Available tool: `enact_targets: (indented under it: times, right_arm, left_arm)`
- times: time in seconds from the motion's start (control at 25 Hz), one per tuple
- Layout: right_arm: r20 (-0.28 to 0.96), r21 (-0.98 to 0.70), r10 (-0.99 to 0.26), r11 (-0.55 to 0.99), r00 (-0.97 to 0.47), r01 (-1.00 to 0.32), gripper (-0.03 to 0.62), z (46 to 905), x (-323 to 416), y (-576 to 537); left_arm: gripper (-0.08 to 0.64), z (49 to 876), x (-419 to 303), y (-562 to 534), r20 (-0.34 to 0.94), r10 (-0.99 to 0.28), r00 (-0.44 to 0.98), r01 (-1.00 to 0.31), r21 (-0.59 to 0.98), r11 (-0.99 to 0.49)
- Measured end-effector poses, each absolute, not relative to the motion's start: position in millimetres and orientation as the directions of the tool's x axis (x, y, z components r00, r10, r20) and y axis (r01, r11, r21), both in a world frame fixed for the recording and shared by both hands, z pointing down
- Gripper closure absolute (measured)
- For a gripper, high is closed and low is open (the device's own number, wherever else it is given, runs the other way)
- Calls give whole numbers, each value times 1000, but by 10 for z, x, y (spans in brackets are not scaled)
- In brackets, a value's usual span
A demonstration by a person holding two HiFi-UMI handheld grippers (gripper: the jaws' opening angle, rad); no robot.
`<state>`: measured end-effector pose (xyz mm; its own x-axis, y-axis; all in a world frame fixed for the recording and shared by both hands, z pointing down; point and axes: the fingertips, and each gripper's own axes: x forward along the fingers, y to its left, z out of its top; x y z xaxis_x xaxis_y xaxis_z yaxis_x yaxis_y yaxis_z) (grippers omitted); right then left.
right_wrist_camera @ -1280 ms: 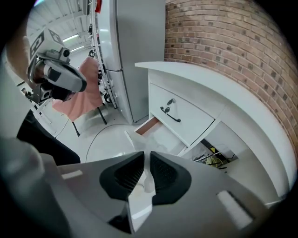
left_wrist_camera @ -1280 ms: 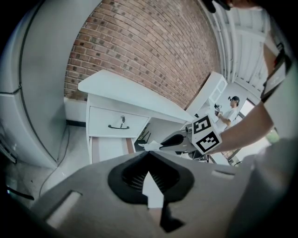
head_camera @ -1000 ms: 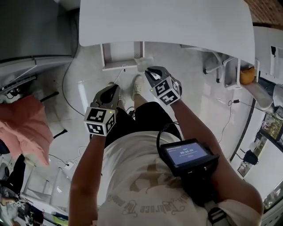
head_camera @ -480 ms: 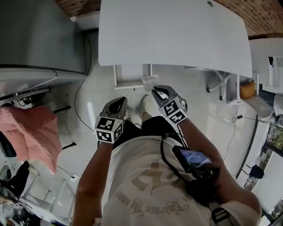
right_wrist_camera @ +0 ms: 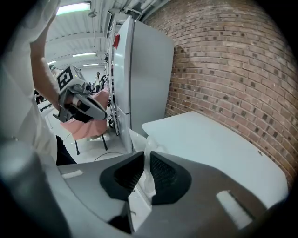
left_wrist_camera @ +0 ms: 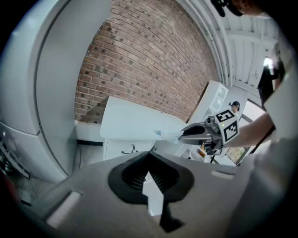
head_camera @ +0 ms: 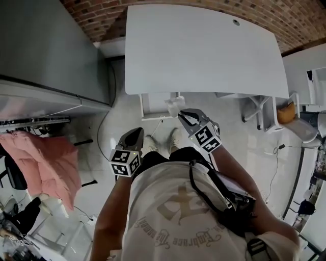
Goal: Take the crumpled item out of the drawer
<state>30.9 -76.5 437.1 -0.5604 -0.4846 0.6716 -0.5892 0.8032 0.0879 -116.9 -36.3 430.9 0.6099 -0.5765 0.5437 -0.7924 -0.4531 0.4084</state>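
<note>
My right gripper [head_camera: 184, 116] is shut on a crumpled whitish, half-clear item [head_camera: 174, 105], held in the air just in front of the white table's near edge. In the right gripper view the item [right_wrist_camera: 150, 148] sticks up between the black pads of the right gripper [right_wrist_camera: 144, 159]. A white drawer unit [head_camera: 153, 106] sits under the table, just left of the item. My left gripper [head_camera: 135, 136] hangs lower and to the left, above the floor, shut with nothing in it. The left gripper view shows the left gripper [left_wrist_camera: 148, 159], the drawer front [left_wrist_camera: 128, 149] and the right gripper [left_wrist_camera: 185, 135] with the item [left_wrist_camera: 168, 135].
The white table [head_camera: 204, 51] stands against a brick wall [head_camera: 168, 6]. A tall grey cabinet [head_camera: 51, 46] fills the left. A pink cloth [head_camera: 48, 163] lies over a chair at lower left. White shelving with an orange thing [head_camera: 287, 113] stands at right.
Both grippers have risen, the right one carrying the crumpled item up to the table's edge. The head view has tilted up, showing more table and the brick wall.
</note>
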Motion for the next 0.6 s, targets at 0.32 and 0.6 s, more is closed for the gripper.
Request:
enact_targets:
  times: [0.32, 0.6]
  right_arm:
    - [565, 86, -543, 787, -621, -611, 540, 3887, 265, -941]
    - [473, -2, -575, 757, -667, -654, 540, 3544, 291, -968]
  left_arm:
    - [558, 3948, -1216, -559, 488, -632, 602, -799, 378, -469]
    - [558, 3715, -1125, -613, 447, -655, 610, -793, 359, -493]
